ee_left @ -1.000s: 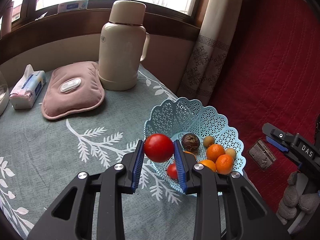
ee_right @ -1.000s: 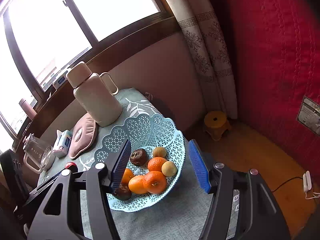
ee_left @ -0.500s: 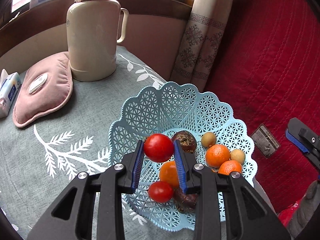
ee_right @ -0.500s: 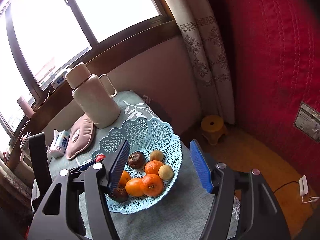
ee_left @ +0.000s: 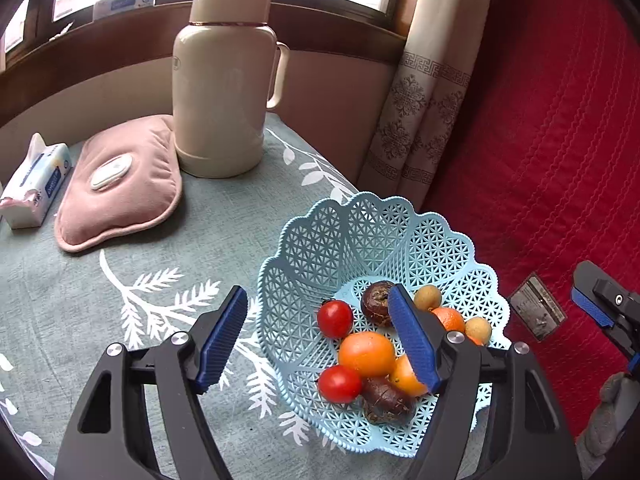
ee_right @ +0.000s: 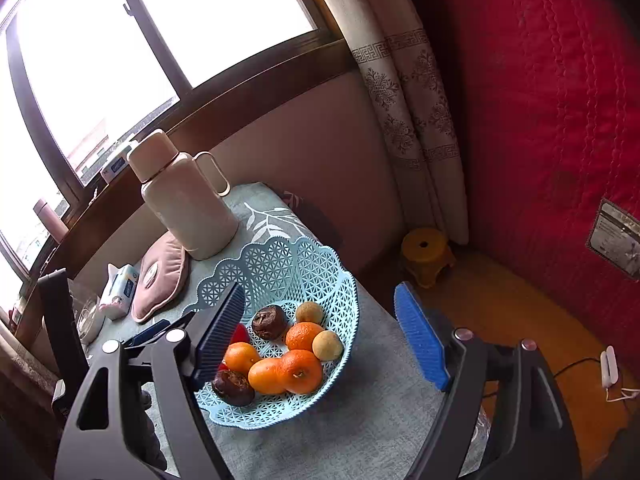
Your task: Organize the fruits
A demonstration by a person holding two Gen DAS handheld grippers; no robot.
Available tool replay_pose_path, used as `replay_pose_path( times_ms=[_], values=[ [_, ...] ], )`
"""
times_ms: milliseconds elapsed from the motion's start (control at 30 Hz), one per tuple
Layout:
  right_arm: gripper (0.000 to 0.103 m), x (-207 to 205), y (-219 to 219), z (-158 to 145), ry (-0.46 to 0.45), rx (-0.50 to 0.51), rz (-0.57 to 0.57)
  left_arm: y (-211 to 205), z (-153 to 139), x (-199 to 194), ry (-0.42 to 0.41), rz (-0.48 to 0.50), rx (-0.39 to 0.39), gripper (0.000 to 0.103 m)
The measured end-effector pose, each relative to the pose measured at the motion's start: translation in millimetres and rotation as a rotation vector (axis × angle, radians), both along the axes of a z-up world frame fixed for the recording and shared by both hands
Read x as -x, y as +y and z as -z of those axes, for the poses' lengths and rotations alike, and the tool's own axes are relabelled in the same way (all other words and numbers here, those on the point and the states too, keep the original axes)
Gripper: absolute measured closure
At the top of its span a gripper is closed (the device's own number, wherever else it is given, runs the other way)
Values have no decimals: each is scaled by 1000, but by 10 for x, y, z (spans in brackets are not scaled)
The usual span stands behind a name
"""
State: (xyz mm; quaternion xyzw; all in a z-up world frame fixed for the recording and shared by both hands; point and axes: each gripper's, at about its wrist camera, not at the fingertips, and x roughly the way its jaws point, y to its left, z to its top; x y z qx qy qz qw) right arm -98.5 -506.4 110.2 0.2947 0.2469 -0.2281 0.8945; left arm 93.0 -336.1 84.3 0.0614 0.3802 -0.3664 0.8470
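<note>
A light blue lattice basket (ee_left: pixel 360 232) stands at the table's right edge; it also shows in the right wrist view (ee_right: pixel 288 264). It holds two red tomatoes (ee_left: pixel 335 318), several oranges (ee_left: pixel 366 353), two dark brown fruits (ee_left: pixel 376 309) and small tan fruits (ee_left: pixel 427 298). My left gripper (ee_left: pixel 320 336) is open and empty just above the basket's near left rim. My right gripper (ee_right: pixel 320 336) is open and empty, hovering above the basket from the other side.
A cream thermos (ee_left: pixel 224 92), a pink heat pad (ee_left: pixel 120 184) and a tissue pack (ee_left: pixel 36 180) stand at the back of the table. A red quilted wall (ee_left: pixel 540 120) and a curtain (ee_left: pixel 420 100) are on the right. A yellow stool (ee_right: pixel 426 256) stands on the floor.
My left gripper opened and let go of the red tomato, which now lies in the basket. The left gripper moved over the basket first. The right gripper stayed open.
</note>
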Motion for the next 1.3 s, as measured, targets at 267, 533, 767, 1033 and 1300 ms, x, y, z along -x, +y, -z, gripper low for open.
replay_pose_path(
  times_ms=[267,533,767,1033,1300],
  values=[
    [11,117,-123,-19,-24,-25,35,311,-231,131,-110,-137,12,10],
    [7,243,-88,-55,-29,33,-10,481,-285,374,-211,-194,-16,9],
    [3,249,121,-63,-37,133,-59,574,-261,610,-256,-176,-11,9],
    [3,151,467,-27,32,298,-144,652,-322,737,-313,-190,0,9],
    [3,122,569,30,40,311,-184,628,-305,794,-345,-197,-21,9]
  ],
)
